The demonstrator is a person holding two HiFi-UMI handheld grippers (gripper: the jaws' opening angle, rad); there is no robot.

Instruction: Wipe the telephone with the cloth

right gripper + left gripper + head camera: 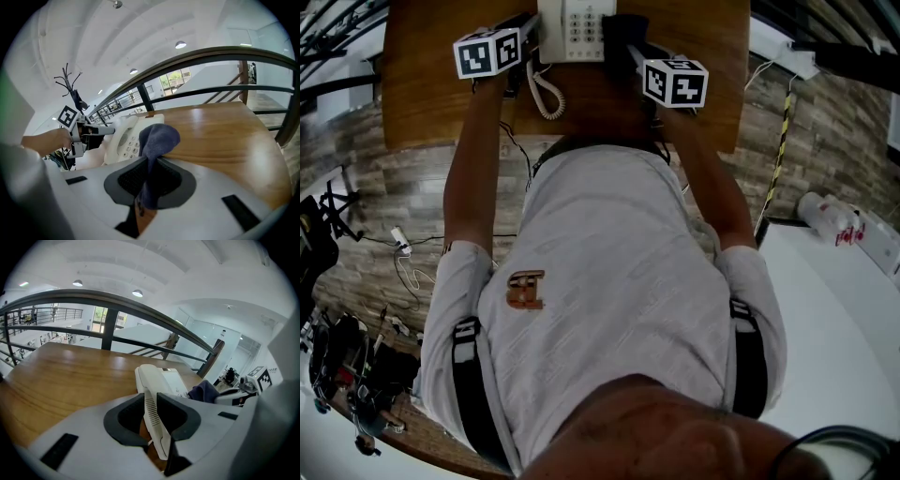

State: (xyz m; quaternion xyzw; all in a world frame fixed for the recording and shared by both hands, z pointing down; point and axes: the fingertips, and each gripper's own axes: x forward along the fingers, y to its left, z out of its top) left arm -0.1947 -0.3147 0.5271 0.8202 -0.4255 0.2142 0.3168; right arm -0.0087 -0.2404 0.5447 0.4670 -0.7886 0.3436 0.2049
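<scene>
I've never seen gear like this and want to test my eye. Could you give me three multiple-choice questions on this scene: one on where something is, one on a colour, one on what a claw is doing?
1. Where does the white push-button telephone stand?
A. on the brown wooden table
B. on the floor
C. on a chair

2. What colour is the soft cloth in the right claw?
A. yellow
B. red
C. dark blue

3. What is the left claw doing?
A. hanging open and empty
B. shut on the white plastic handset
C. shut on a pen

Answers:
1 A: the head view shows it on the table top.
2 C: the right gripper view shows dark blue fabric pinched between the jaws.
3 B: the left gripper view shows the jaws closed against the handset.
</scene>
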